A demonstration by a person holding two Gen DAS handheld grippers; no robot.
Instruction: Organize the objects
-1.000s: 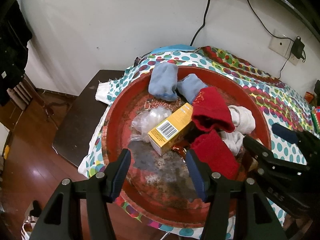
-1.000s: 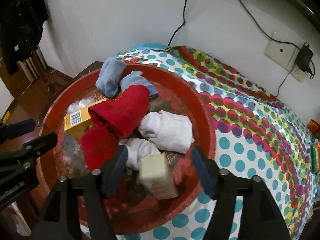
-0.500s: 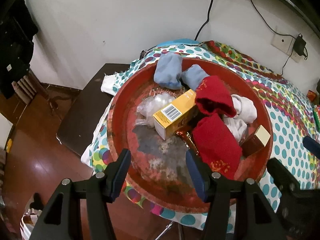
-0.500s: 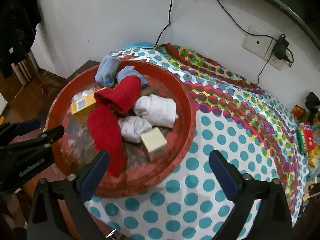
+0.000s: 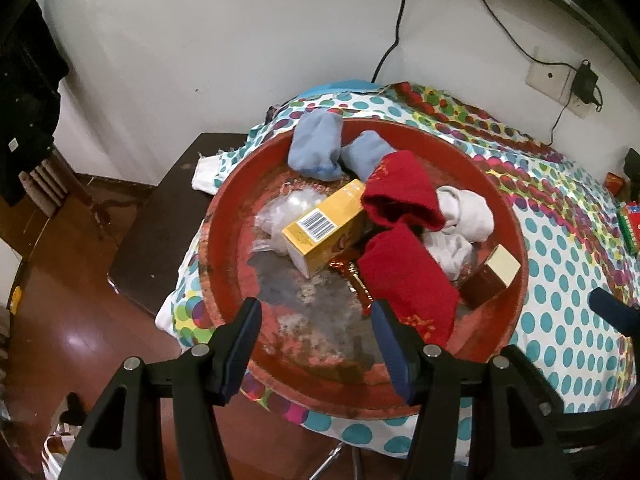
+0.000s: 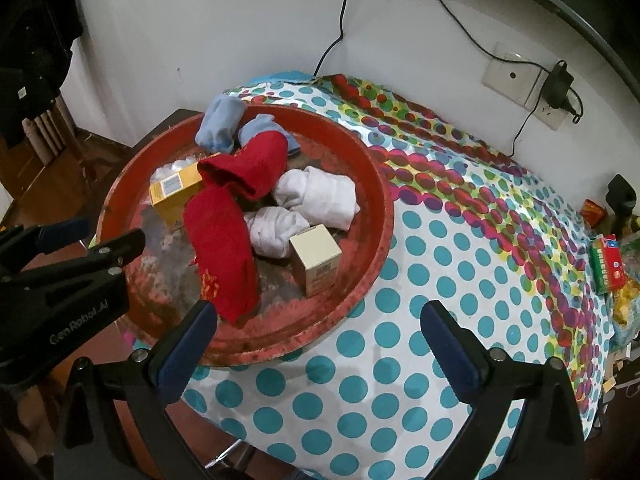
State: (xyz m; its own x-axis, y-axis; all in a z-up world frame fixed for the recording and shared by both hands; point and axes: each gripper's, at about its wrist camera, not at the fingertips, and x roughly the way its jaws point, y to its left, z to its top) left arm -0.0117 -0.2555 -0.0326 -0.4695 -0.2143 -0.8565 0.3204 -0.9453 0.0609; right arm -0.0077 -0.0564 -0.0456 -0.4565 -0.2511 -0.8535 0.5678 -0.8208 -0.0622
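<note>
Having let go of the small cream-topped box, now resting inside the red tray beside the white socks, my right claw hangs released; left claw half-open, empty.

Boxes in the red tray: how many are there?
2. A yellow box with a barcode lies near the tray's middle, beside the red socks. A small cream-topped box stands near the tray's rim on the tablecloth side. The socks may hide others.
</note>
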